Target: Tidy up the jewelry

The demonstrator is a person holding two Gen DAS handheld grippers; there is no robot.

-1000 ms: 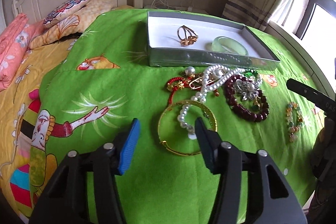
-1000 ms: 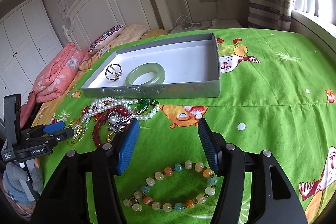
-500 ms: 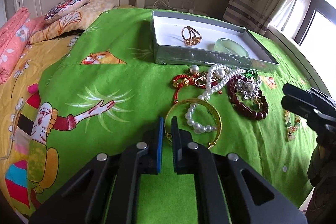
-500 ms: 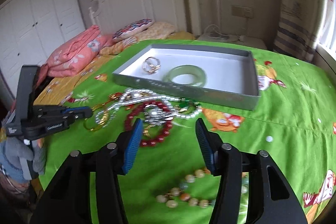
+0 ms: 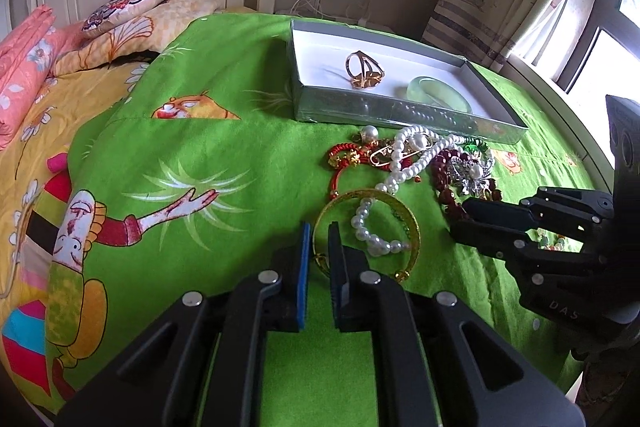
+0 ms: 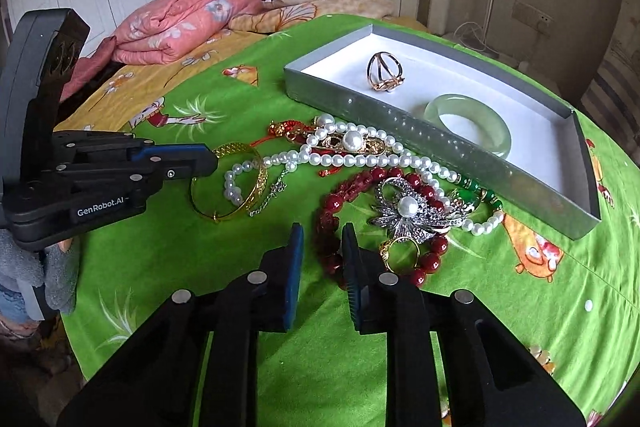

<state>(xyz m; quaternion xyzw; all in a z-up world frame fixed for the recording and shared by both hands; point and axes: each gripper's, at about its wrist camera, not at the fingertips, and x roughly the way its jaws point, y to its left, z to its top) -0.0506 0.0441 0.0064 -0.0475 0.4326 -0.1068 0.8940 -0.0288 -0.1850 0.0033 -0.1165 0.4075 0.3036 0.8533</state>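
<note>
Left wrist: gold bangle rim sits between left claw pads.

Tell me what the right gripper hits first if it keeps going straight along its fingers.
Probably the dark red bead bracelet: its near edge already lies between the closing jaws of the right gripper. Depth is hard to judge.

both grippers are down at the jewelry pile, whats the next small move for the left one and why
Probably lift the left gripper slowly, straight up. It looks shut on the near rim of the gold bangle, but the pearl strand lies inside the ring and may drag along. The right gripper is closing around the red bead bracelet close by.
</note>
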